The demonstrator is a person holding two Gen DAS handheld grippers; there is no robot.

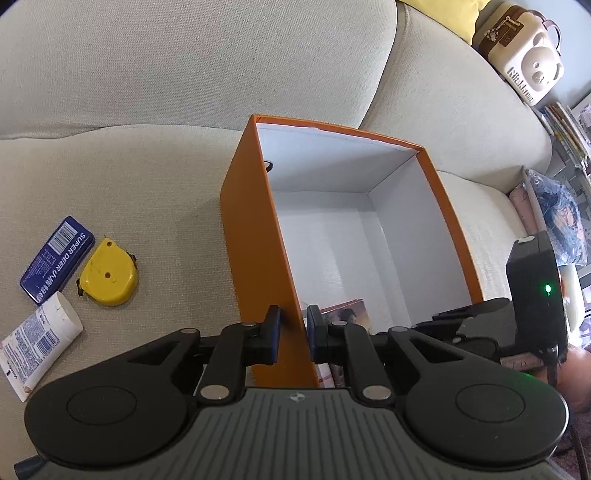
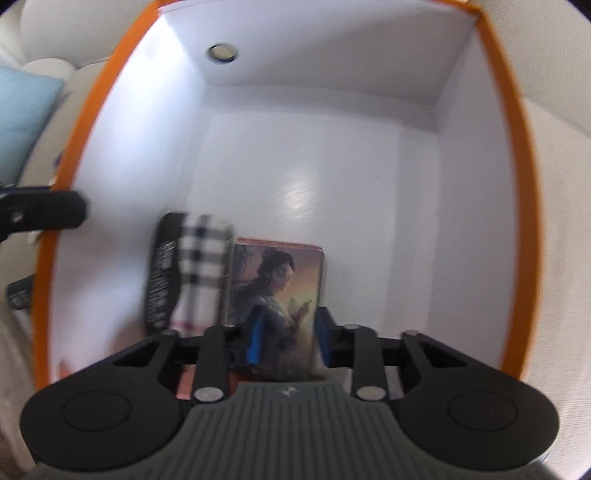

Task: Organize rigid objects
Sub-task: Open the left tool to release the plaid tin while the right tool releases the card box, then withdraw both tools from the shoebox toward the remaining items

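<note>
An orange box [image 1: 258,240] with a white inside stands on a beige sofa. My left gripper [image 1: 293,332] is shut on the box's left wall. My right gripper [image 2: 288,339] reaches down inside the box [image 2: 517,184], jaws slightly apart. A picture card box [image 2: 277,280] lies on the floor just beyond them, and the left pad stands in front of its face. A plaid item [image 2: 201,266] and a black labelled pack [image 2: 160,277] lie beside it. Outside on the seat lie a blue tin [image 1: 57,258], a yellow tape measure [image 1: 109,277] and a white tube [image 1: 37,347].
A bear-shaped bag [image 1: 524,62] and a yellow cushion [image 1: 443,14] sit on the sofa back. A patterned pillow [image 1: 557,221] lies at the right end, and a light blue pillow [image 2: 26,110] lies left of the box. Bookshelves stand at the far right.
</note>
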